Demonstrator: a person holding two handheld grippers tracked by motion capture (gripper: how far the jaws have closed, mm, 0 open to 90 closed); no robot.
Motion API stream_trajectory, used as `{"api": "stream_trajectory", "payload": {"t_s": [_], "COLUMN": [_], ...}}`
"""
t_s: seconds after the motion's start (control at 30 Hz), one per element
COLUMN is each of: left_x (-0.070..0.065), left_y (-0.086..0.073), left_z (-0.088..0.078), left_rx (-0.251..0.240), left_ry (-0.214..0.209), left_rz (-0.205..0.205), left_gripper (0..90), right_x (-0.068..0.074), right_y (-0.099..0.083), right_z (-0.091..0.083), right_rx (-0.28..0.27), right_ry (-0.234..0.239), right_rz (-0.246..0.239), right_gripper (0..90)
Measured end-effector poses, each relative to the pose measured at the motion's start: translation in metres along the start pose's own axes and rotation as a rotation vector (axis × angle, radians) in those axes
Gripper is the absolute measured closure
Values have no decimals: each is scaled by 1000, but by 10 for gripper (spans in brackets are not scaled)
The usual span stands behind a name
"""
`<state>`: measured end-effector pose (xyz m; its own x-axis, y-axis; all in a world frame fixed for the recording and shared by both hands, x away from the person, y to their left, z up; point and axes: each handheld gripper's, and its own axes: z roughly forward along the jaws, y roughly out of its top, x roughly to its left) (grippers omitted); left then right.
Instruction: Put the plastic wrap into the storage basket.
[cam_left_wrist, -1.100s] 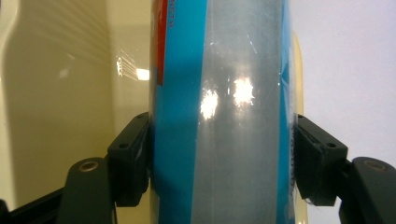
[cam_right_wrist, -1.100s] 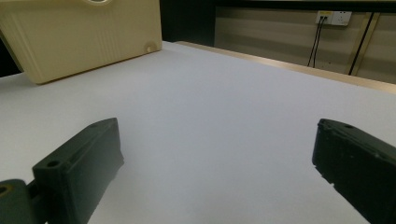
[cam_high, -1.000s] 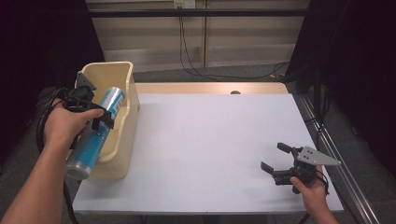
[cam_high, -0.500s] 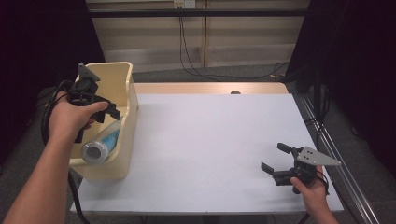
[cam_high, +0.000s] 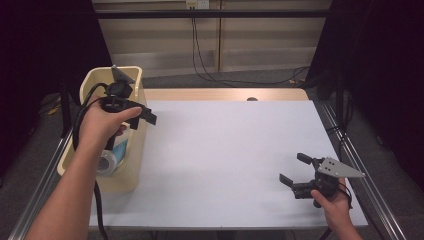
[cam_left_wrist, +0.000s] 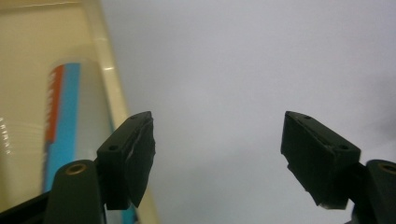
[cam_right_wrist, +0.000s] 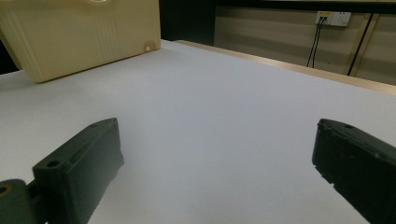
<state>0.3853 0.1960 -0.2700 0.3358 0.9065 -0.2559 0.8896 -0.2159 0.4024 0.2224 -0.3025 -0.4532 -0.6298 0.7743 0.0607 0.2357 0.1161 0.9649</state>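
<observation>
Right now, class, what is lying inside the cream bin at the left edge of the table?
A blue can lies on its side inside the cream bin, its silver end facing the camera. The person's left hand covers its far half and the bin floor behind it.

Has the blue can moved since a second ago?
Yes. The blue can was held above the cream bin's near end; now it lies inside the bin, and the left gripper, jaws just opened and empty, sits over the bin's table-side rim.

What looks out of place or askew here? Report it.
Nothing stands out. The blue can lies on its side inside the cream bin, unspilled, and both the left gripper and right gripper are open and empty.
</observation>
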Motion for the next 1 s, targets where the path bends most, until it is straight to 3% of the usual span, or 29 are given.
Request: {"api": "stream_trajectory", "payload": {"t_s": [0.23, 0.47, 1.0], "left_x": [-25, -39, -56], "left_y": [3, 2, -11], "left_z": [17, 34, 71], "left_rx": [37, 68, 139], "left_ry": [-25, -51, -91], "left_rz": [55, 86, 121], "left_gripper": [237, 220, 192], "right_x": [-1, -1, 0], "right_y": [0, 0, 0], "right_z": [-2, -2, -2], "right_rx": [-4, -2, 1], "right_ry": [-1, 0, 5], "right_rz": [1, 2, -2], "right_gripper": [11, 10, 10]}}
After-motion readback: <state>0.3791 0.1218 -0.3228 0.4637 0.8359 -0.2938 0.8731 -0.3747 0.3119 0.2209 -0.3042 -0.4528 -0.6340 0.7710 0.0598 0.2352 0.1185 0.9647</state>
